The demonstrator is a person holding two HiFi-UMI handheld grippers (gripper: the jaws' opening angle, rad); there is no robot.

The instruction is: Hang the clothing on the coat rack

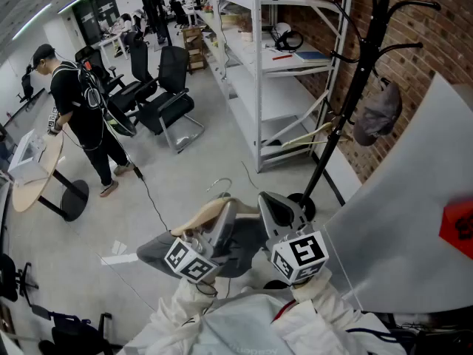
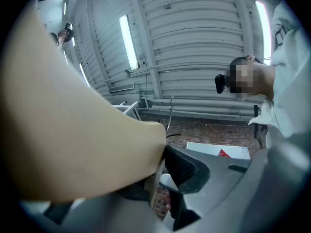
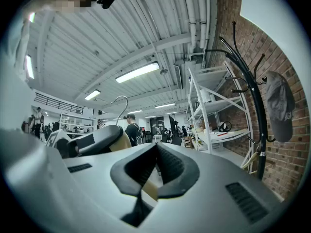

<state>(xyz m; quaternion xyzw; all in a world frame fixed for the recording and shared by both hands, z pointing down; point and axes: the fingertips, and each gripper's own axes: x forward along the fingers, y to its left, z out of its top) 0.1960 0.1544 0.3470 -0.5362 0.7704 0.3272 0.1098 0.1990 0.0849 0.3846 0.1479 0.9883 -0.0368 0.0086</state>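
A pale wooden hanger [image 1: 198, 217] with a metal hook [image 1: 221, 186] is held low in the head view. My left gripper [image 1: 225, 213] is shut on one arm of it; that arm fills the left of the left gripper view as hanger wood [image 2: 73, 130]. Close to the right, my right gripper [image 1: 272, 207] is shut on the hanger, with a strip of wood [image 3: 147, 187] between its pads. A dark grey garment [image 1: 244, 256] drapes under both grippers. The black coat rack [image 1: 362, 72] stands to the right, a grey cap [image 1: 378, 111] on one hook.
White metal shelving [image 1: 266, 65] runs along the brick wall behind the rack. A large white panel [image 1: 414, 220] leans at the right. A person in black [image 1: 81, 113] stands at the left by a round table [image 1: 37, 176], with office chairs [image 1: 170, 98] beyond.
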